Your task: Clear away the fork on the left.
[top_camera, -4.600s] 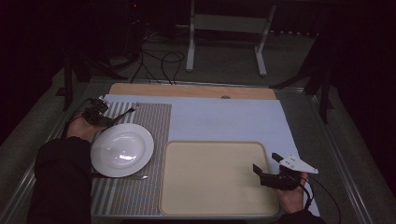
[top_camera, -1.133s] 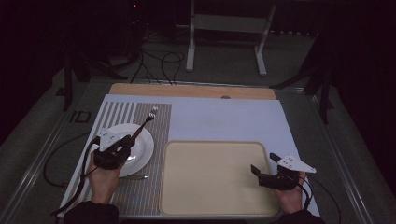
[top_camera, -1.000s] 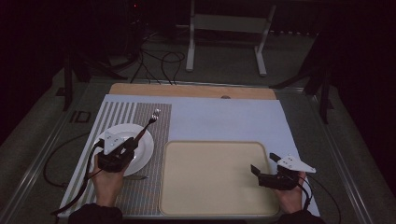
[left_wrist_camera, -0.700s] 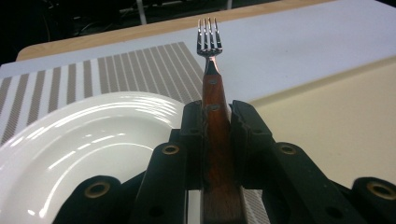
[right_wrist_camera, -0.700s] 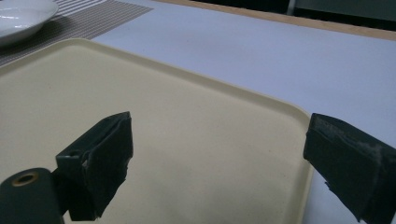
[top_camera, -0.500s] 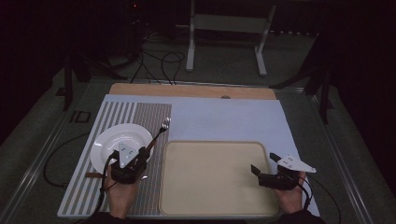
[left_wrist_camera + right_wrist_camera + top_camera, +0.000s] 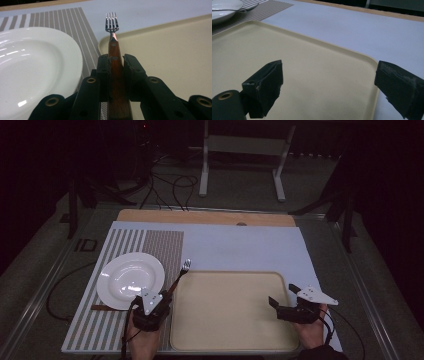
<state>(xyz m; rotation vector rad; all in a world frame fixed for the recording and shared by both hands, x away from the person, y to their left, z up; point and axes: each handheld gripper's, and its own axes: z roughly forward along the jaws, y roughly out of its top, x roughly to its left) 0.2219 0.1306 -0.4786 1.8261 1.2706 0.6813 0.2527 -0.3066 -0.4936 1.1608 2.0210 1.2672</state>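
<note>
Now the left gripper [image 7: 159,300] sits just off the left edge of the cream tray [image 7: 235,340], its jaws clenched on the wooden handle of a fork [image 7: 113,47]. That fork points away from the person along the tray's left rim, tines near the tray's far-left corner, between the tray and the white plate [image 7: 127,280] on the striped mat [image 7: 150,245]. At the tray's right edge the right gripper [image 7: 284,301] hovers with its jaws released and wide apart, grasping nothing.
</note>
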